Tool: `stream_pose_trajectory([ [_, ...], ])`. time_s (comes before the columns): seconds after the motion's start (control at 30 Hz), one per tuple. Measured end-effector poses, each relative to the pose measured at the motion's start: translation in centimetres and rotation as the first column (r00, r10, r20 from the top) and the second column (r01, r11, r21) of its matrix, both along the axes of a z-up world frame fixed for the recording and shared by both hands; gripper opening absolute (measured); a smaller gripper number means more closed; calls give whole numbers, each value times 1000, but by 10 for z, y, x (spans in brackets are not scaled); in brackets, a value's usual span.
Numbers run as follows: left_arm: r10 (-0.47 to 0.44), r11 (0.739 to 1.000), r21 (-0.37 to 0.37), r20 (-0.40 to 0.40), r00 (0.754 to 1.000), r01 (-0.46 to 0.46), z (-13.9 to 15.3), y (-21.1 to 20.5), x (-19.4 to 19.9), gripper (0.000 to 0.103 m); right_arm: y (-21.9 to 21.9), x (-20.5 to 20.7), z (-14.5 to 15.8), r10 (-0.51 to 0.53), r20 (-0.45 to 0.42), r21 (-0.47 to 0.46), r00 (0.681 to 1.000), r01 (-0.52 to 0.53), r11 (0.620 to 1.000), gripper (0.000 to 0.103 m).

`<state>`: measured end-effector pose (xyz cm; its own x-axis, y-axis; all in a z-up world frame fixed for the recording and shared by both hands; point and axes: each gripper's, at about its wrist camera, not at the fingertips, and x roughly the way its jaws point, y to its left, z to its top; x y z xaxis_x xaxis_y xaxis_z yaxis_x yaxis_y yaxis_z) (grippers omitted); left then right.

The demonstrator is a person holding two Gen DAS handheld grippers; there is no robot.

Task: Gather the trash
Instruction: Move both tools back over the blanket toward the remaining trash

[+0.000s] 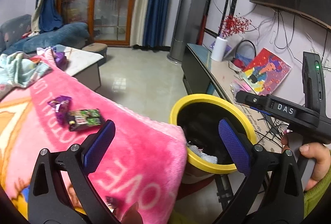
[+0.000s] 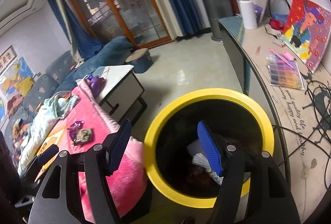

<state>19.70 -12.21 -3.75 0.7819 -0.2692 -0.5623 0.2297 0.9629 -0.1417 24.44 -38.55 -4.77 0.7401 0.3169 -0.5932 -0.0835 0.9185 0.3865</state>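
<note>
Between the jaws, right gripper (image 2: 167, 147): spread wide, holding nothing, poised over the yellow-rimmed bin (image 2: 209, 95).
Left gripper (image 1: 167, 143): also spread and empty, straddling the pink blanket (image 1: 144, 153) edge and the bin rim.
Wrappers: green packet (image 1: 85, 119) and purple wrapper (image 1: 60, 105) lie touching, just beyond the left jaw.
Advice: likely reach left, close on the nearer green packet, pinching plastic rather than fleece.

Bin (image 2: 209, 93) mouth is unobstructed from above; only white scraps (image 2: 198, 156) are seen low inside. Blanket (image 2: 124, 164) edge touches the rim's left side. Wrappers (image 1: 82, 115) on blanket are exposed, reachable from above.
</note>
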Motion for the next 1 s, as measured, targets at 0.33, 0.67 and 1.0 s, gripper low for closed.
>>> stream_pose_trajectory([
  [0.33,66,998,-2,27,997,-66,5,32,-15,92,40,-14,8,78,42,-24,996,-77,997,65],
  [0.67,160,987,-23,42,986,-159,8,77,-25,92,88,-27,10,181,75,-96,981,-174,980,65],
  [1.0,265,964,-45,30,964,-264,4,132,-40,92,133,-30,8,279,49,-155,959,-268,951,65],
])
